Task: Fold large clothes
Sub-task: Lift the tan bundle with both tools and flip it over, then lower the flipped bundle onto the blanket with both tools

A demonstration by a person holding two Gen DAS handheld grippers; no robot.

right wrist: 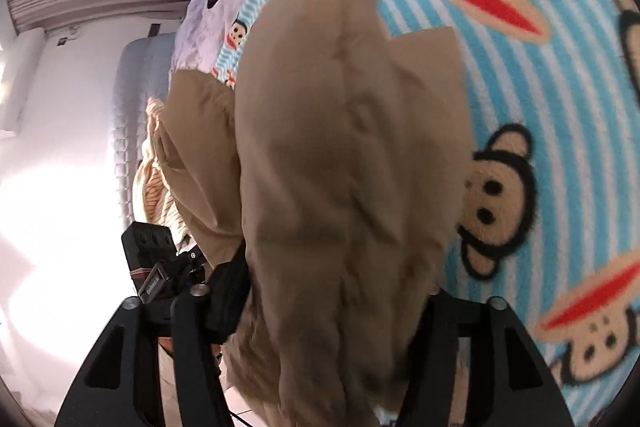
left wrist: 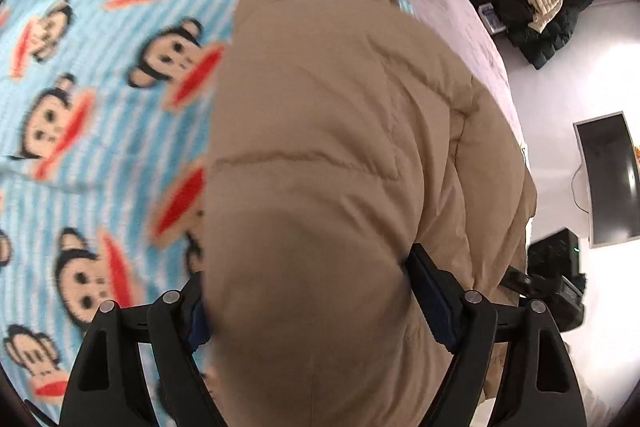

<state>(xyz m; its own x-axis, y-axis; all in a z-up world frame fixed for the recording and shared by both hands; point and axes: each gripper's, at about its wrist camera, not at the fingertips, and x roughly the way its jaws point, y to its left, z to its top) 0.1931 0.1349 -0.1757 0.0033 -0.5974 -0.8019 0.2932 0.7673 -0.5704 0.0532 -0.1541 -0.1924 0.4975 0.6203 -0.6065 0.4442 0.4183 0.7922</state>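
Left gripper (left wrist: 308, 299): jaws wide, a thick fold of the tan puffer jacket (left wrist: 340, 131) bulging between them, fabric against both pads, so it grips the jacket. The jacket runs away from the fingers along the bed's right edge, over the monkey-print blanket (left wrist: 100, 87). Right gripper (right wrist: 332, 291): jaws also spread, bunched jacket (right wrist: 340, 147) filling the gap and pressed by both pads; the blanket (right wrist: 540, 87) lies beneath to the right, the bed's edge to the left.
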